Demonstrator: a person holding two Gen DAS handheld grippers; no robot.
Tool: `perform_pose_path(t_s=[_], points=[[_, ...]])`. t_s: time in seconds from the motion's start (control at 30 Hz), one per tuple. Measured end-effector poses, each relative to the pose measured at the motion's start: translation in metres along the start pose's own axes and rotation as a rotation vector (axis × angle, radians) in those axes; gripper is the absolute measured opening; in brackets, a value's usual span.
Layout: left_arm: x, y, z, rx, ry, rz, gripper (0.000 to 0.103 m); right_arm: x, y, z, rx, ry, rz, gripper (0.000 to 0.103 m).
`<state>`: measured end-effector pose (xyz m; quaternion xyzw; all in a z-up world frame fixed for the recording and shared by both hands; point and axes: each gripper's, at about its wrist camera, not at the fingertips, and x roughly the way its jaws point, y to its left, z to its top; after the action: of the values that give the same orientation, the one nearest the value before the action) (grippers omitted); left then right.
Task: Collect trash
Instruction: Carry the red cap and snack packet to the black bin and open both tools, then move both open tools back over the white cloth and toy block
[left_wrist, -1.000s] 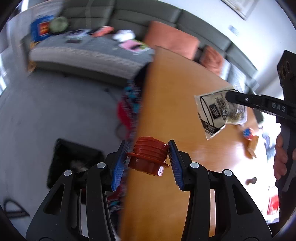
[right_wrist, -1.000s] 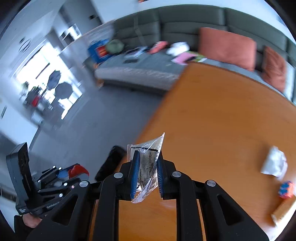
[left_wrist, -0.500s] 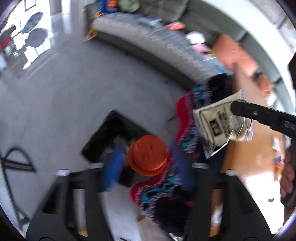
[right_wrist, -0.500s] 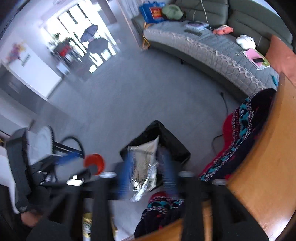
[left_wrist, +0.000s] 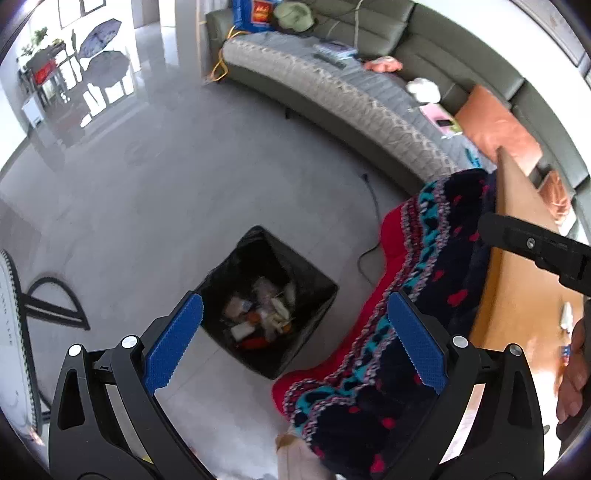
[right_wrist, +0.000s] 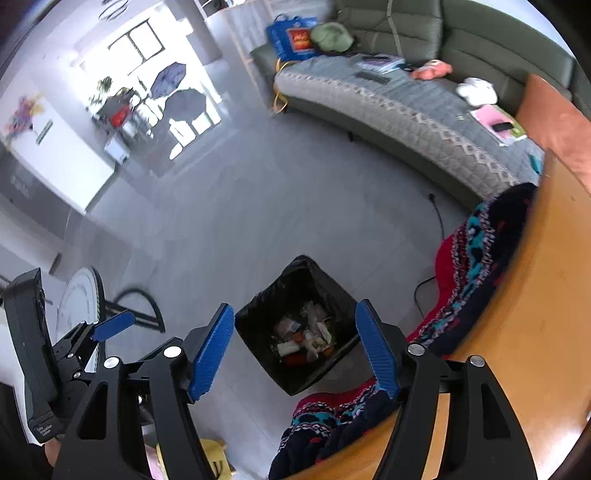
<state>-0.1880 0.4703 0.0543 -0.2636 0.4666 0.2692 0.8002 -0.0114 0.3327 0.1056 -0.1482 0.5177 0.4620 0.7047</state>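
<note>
Release over the bin. Both tools point steeply down at the floor, and the black-lined trash bin (left_wrist: 266, 299) lies directly ahead of and between the fingers of each. The left gripper (left_wrist: 291, 339) stands wide apart with nothing between its blue pads (left_wrist: 173, 339). The right gripper (right_wrist: 295, 350) has its jaws opening, and they too are empty. The collected trash (right_wrist: 306, 338), a loose heap of wrappers, small cartons and a red-orange piece, lies on the bottom of the bin, framed between the right tool's fingers.

To do this step well, by judgement: keep each tool centred over the bin mouth until the fingers are clear of whatever they let go, hold the tips above the liner rim so that the bag is not snagged, and only then swing back toward the table. A light wrapper may drift, so a release low and central is safer than one near the rim.

Surroundings, from largest down: a pale grey floor (left_wrist: 155, 192) fills the field ahead of both tools. A long grey-green sofa (left_wrist: 369, 92) curves across the far side, strewn with small items. A wooden table (right_wrist: 535, 314) lies to the right of both tools. A patterned knit throw (left_wrist: 424, 280) in red, navy and teal hangs over a seat at the table edge, just beside the bin. A dark cable (left_wrist: 373, 236) trails on the floor beyond the bin. Small scraps (left_wrist: 567, 314) remaining on the table appear in the left wrist view, too small to identify.
</note>
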Motion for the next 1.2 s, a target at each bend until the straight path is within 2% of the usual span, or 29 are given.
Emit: perform_pose_path(t_s=[0.2, 0.4, 0.6, 0.73, 0.97, 1.2], points=[[-0.014, -0.053, 0.004, 0.079, -0.032, -0.069, 0.097, -0.059, -0.055, -0.021, 0.107, -0.086, -0.033, 0.075], [-0.022, -0.144, -0.002, 0.217, -0.039, -0.159, 0.097, -0.119, -0.121, -0.059, 0.245, -0.17, -0.094, 0.081], [-0.023, -0.243, -0.019, 0.37, -0.018, -0.255, 0.097, -0.183, -0.203, -0.119, 0.408, -0.253, -0.223, 0.082], [-0.022, -0.315, -0.042, 0.49, 0.014, -0.319, 0.097, -0.218, -0.255, -0.165, 0.524, -0.282, -0.278, 0.082], [-0.012, -0.423, -0.082, 0.661, 0.071, -0.384, 0.097, -0.26, -0.337, -0.24, 0.707, -0.304, -0.367, 0.082], [0.015, -0.508, -0.106, 0.779, 0.109, -0.366, 0.097, -0.26, -0.412, -0.281, 0.766, -0.217, -0.423, 0.082]])
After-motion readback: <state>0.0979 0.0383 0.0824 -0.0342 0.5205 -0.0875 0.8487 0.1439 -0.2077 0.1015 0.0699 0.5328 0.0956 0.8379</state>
